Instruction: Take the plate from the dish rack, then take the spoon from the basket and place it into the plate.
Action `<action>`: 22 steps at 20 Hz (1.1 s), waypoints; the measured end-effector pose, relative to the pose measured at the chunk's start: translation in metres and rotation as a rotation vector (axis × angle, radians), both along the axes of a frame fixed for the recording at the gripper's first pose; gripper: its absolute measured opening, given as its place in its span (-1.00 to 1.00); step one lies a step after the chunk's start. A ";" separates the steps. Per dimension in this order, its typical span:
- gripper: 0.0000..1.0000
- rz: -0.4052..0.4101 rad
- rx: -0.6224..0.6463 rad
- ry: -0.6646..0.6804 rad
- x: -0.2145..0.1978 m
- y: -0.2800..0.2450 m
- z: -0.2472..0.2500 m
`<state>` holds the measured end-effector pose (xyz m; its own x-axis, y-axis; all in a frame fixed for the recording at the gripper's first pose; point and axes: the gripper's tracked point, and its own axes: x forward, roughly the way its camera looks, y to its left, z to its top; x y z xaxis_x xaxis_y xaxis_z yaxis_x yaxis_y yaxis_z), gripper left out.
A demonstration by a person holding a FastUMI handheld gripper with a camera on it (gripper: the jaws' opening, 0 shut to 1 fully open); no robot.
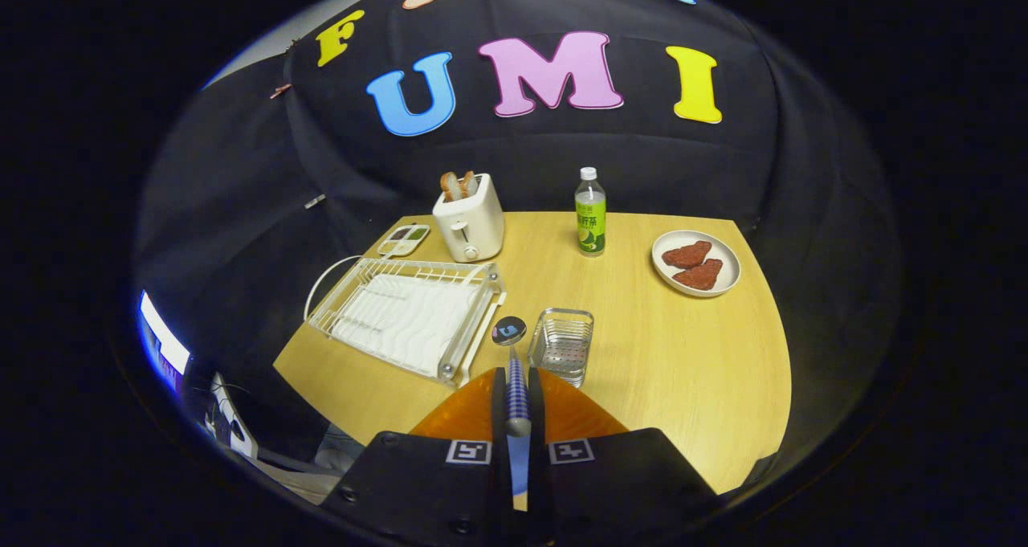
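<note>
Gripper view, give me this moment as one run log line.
gripper: shut on spoon | orange plate: below gripper | basket: empty, ahead | dish rack: empty

The claw [518,406] is seen from directly behind, its two fingers [499,402] reaching forward side by side and drawn close together. Between them a slim metal spoon with a blue-patterned handle and a dark round bowl [512,353] is clamped by its handle, pressed from both sides. The spoon's bowl is carried just beyond the fingertips, above the tabletop.
</note>
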<state>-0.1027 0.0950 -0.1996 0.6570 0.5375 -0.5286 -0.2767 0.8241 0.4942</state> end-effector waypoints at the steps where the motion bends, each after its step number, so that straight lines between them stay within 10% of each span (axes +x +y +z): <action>1: -0.77 0.023 0.003 -0.006 -0.010 0.005 0.001; 22: -0.76 0.202 -0.037 0.214 -0.093 0.067 -0.136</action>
